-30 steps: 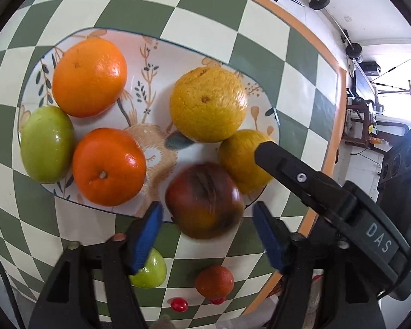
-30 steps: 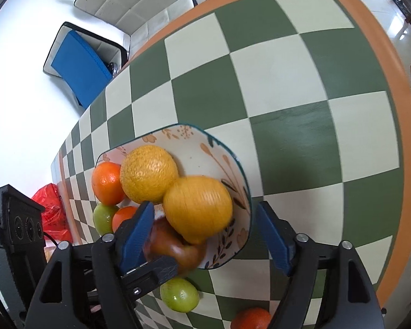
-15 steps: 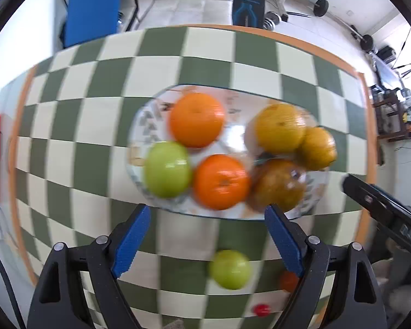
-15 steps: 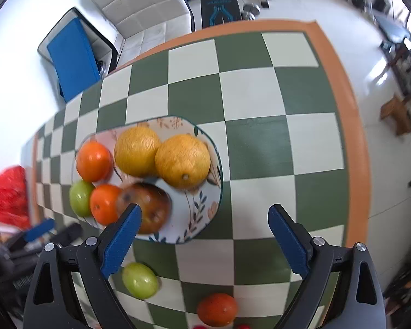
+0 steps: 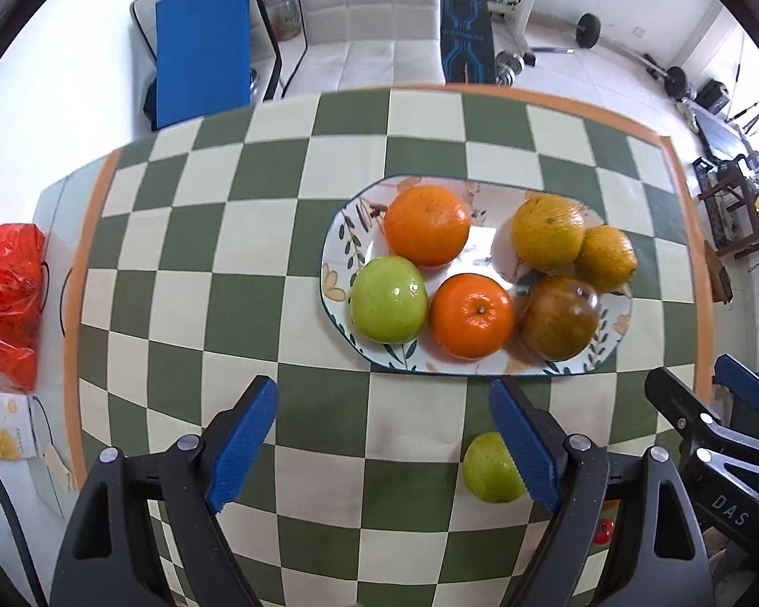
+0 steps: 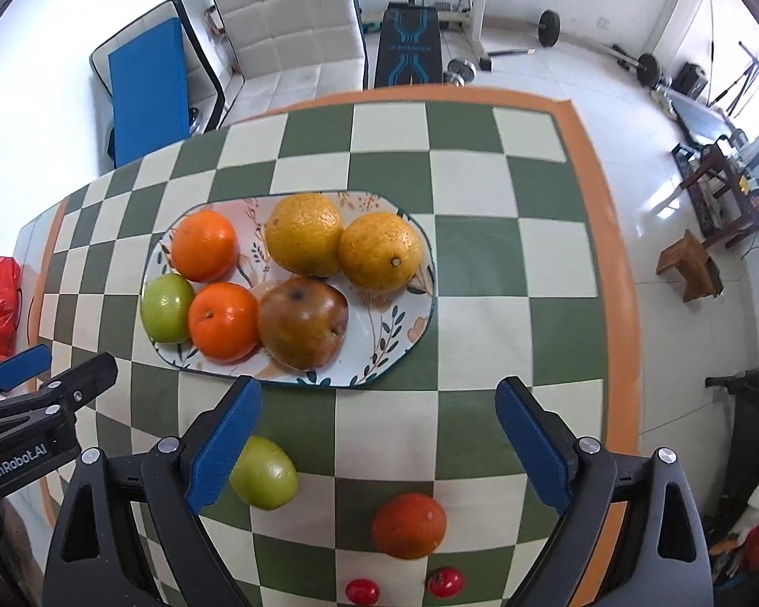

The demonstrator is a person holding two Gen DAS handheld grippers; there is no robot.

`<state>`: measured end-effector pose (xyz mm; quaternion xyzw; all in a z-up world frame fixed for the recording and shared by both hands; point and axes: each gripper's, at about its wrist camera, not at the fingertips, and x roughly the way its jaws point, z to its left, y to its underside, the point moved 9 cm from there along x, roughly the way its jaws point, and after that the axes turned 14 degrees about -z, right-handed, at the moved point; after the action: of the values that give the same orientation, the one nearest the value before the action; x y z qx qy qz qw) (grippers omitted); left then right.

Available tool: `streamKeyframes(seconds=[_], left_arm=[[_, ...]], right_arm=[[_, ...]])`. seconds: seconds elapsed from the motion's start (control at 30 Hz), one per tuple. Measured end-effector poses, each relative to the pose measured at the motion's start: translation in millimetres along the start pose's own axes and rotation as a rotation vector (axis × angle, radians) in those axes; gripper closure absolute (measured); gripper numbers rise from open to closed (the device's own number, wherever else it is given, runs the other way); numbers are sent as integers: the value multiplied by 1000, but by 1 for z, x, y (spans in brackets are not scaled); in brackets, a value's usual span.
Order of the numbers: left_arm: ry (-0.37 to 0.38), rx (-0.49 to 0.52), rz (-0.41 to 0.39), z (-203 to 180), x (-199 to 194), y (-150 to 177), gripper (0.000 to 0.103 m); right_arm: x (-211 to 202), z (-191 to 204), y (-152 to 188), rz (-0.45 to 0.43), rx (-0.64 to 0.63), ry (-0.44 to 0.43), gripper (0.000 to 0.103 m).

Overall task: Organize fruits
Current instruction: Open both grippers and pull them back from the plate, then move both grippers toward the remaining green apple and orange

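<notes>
Checkered tabletop [image 6: 480, 263]: six fruits on plate [image 6: 405, 339]; green apple [image 6: 264, 473], orange [image 6: 409, 525], two small red fruits [image 6: 362, 591] left near front edge. Left tool [image 5: 384, 442], right tool [image 6: 377, 447] wide, empty.

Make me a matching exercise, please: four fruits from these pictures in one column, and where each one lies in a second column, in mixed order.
Fruits:
1. brown apple
2. small green fruit
3. dark orange
4. green apple

Places:
A. left end of the plate
B. on the cloth, between the right tongs' pads
C. near edge of the plate, beside an orange
D. on the cloth, partly behind a blue pad

Pairs: 1-C, 2-D, 3-B, 4-A
</notes>
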<state>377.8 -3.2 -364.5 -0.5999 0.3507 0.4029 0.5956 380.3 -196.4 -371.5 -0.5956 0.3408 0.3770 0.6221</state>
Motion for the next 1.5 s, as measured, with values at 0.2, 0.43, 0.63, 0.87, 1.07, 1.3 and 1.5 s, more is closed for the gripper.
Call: streamKeyframes(seconds=[0.2,0.43,0.63,0.87,1.07,1.3,1.5], left_arm=[[22,25,-89,-1,-43,-2,18],[52,51,-164,-2,-90,1,18],[83,37,-226,-2,-131,-1,18],[94,52,-309,-2,-178,-5,18],[109,54,-327,-4,-196,-3,18],[113,46,-313,-5,-192,3,18],[69,65,-288,-6,-172,4,0]], right_arm=[[-44,1,0,-62,4,4,7],[-102,8,3,-135,2,-10,7],[-158,16,-3,-221,-10,-13,7],[-213,22,-10,-299,-12,-21,7],[-238,26,-7,-329,10,-35,7],[-241,29,-1,-341,35,-53,7],[-213,8,4,-315,105,-31,2]])
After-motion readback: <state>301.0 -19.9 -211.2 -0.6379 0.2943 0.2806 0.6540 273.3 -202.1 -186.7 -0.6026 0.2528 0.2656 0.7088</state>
